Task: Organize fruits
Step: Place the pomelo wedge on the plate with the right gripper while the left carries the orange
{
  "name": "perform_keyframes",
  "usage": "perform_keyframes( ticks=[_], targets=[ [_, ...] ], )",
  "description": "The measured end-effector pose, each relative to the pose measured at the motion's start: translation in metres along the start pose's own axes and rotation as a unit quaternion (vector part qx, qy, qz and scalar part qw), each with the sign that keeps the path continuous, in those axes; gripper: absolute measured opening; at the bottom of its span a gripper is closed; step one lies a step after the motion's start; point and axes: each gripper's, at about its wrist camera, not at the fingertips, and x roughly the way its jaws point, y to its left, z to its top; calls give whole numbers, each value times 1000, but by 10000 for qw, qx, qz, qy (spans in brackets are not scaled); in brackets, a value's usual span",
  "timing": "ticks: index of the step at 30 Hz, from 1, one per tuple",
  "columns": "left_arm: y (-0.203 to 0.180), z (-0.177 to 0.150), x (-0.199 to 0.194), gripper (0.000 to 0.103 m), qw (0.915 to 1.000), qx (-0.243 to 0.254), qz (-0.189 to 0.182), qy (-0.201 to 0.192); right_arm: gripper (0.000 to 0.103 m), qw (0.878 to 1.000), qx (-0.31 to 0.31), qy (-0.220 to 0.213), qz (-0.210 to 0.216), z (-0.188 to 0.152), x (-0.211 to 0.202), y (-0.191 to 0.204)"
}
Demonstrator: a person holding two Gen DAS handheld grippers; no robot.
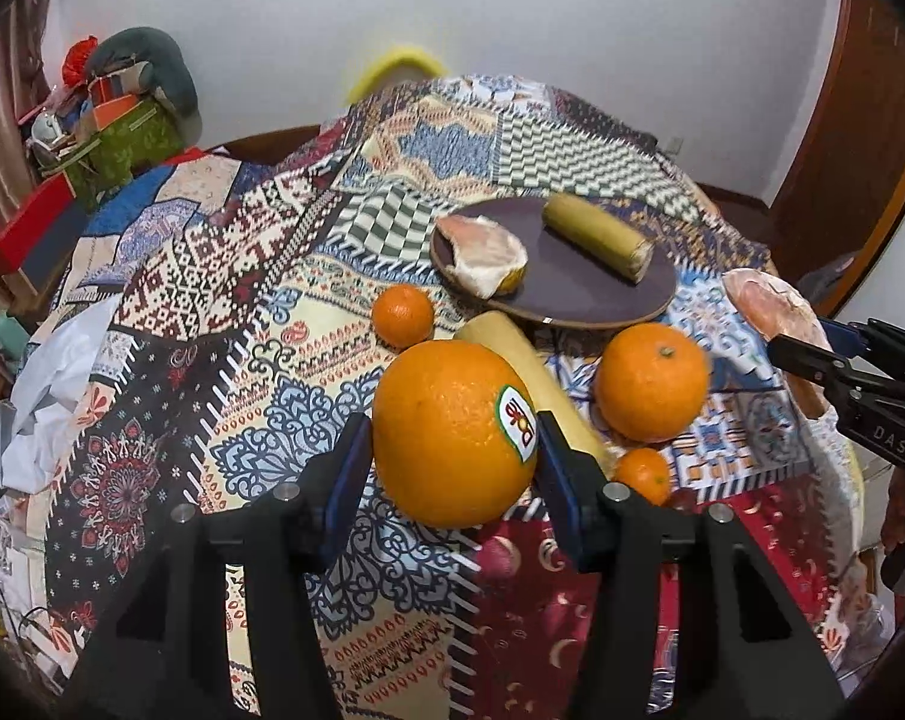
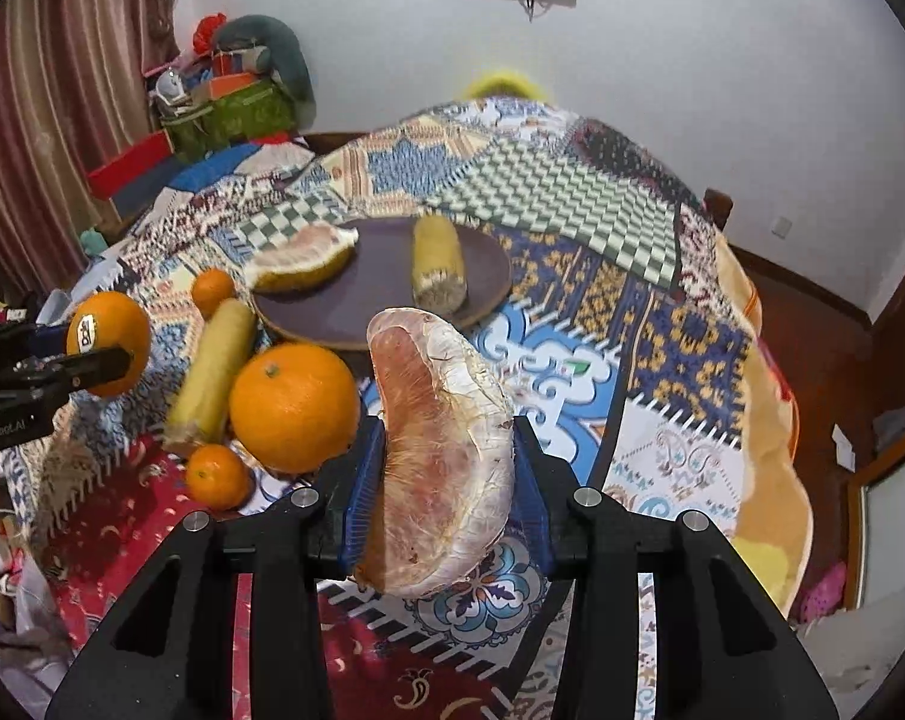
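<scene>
My left gripper (image 1: 452, 426) is shut on a large stickered orange (image 1: 446, 420), held above the patterned tablecloth. My right gripper (image 2: 447, 426) is shut on a peeled pomelo segment (image 2: 440, 450), also lifted off the cloth. Each gripper shows at the side of the other's view. Beyond them lies a dark plate (image 1: 572, 294) with a pomelo piece (image 1: 482, 252) and a corn cob (image 1: 596, 237) on it. On the cloth before the plate lie a second orange (image 1: 650, 381), two small mandarins (image 1: 402, 315) (image 1: 644, 474) and another corn cob (image 1: 530, 378).
A cluttered pile of boxes and bags (image 1: 116, 120) stands at the back left. Crumpled white paper (image 1: 44, 396) lies at the table's left edge. A yellow chair back (image 1: 398, 66) rises behind the table. The cloth drops off the table on the right.
</scene>
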Motion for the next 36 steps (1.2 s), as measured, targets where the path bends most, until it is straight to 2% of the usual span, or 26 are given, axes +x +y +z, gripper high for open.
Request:
perform_keyframes(
  ticks=[9,18,36],
  targets=[
    [-13,23,-21,53,9992,114,-82,-378,38,9992,40,-408,-29,20,-20,1],
    [-21,49,-23,53,9973,178,-243,-663,38,9982,54,-598,-46,41,-16,-2],
    [-14,80,34,53,9979,230,-345,-501,38,9986,-45,-530,78,75,38,-1]
  ],
)
